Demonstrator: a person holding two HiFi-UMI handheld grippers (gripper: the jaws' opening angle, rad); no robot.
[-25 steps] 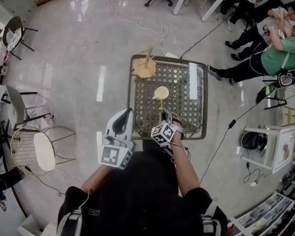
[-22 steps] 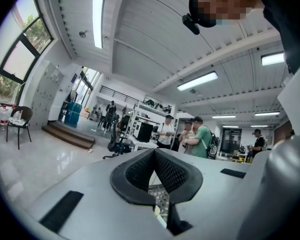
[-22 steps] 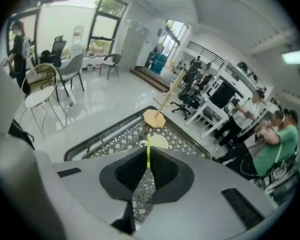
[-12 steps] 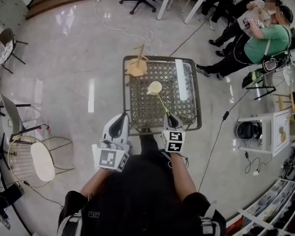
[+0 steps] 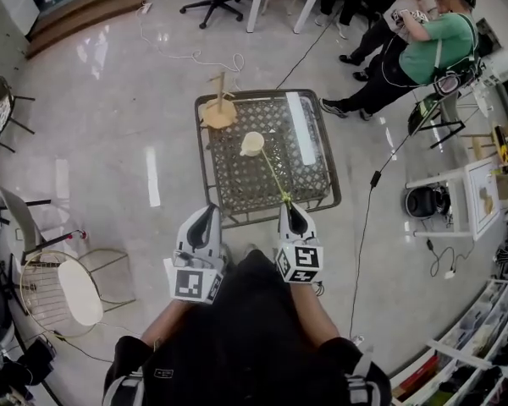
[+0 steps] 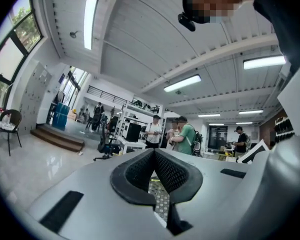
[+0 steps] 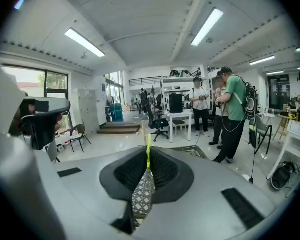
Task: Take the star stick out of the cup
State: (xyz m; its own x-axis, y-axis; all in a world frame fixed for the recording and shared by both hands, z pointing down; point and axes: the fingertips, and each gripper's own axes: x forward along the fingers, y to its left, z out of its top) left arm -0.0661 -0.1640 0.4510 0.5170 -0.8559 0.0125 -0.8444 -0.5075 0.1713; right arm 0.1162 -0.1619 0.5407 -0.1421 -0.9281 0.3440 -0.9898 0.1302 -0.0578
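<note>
Right gripper (image 7: 148,168): I read its jaws clamped on the star stick (image 7: 149,153), a thin yellow-green rod pinched between the pads and pointing out toward 12 o'clock.
Left gripper (image 6: 154,153): pads meet at the tips with nothing between them. It hangs at the right gripper's 9 o'clock, near the table's 7 o'clock corner.
Star stick: in the head view it slants from the right gripper's tips toward 11 o'clock, and its far end reaches the cup's mouth. I cannot tell how deep it sits.
Cup (image 5: 252,144): pale, upright near the middle of the lattice table (image 5: 237,184).
Wooden stand (image 5: 218,113): on the table's 10 o'clock corner.
White strip (image 5: 300,129): flat on the table at the cup's 3 o'clock.
</note>
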